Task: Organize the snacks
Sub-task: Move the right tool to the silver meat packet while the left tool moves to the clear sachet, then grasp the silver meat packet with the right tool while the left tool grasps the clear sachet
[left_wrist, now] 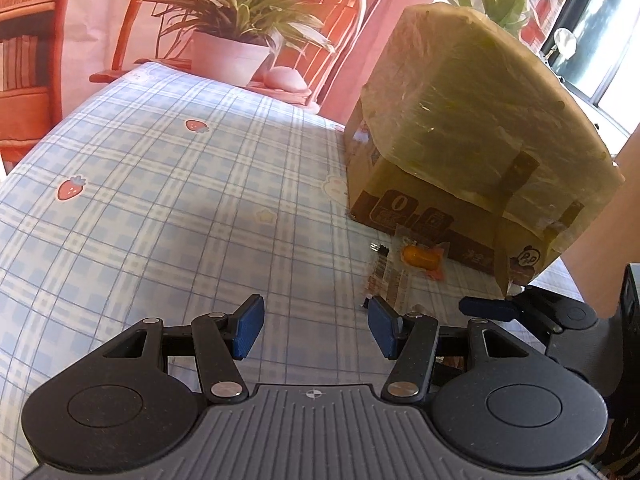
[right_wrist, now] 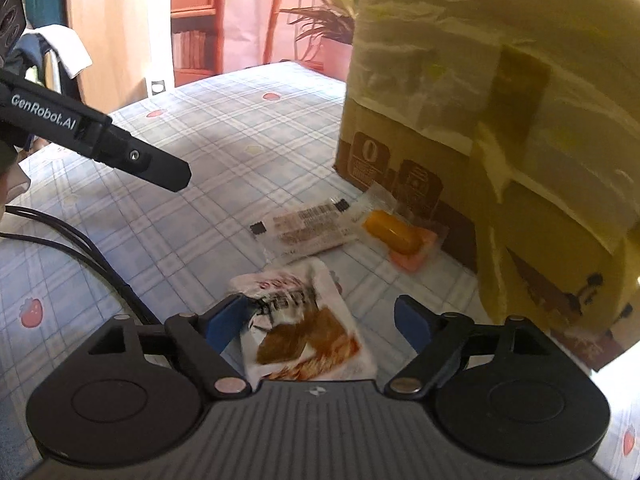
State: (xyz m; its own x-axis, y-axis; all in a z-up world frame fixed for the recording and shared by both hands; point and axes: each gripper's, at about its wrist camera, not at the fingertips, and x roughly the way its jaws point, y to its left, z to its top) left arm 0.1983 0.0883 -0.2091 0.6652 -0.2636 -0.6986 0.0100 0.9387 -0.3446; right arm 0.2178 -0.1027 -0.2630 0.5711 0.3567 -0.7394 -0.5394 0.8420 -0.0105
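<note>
— Beside the cardboard box (right_wrist: 460, 148) on the tablecloth (right_wrist: 224, 136), where did the white snack packet (right_wrist: 308, 332) lie?

— Between the right gripper (right_wrist: 320, 324)'s spread fingers, unclamped, its long side running away toward the box.

— And the left gripper (left_wrist: 316, 328)?

— Part-open, empty, farther off; open cloth lay to its left, with two small wrapped snacks (right_wrist: 384, 232) against the box.

Black left gripper (left_wrist: 316, 326), blue-padded jaws, silver screws.

Sunlit blue plaid tablecloth (left_wrist: 160, 184) with strawberries, a pink backdrop (left_wrist: 100, 20) printed with plants, bright window (left_wrist: 600, 40) right
</note>
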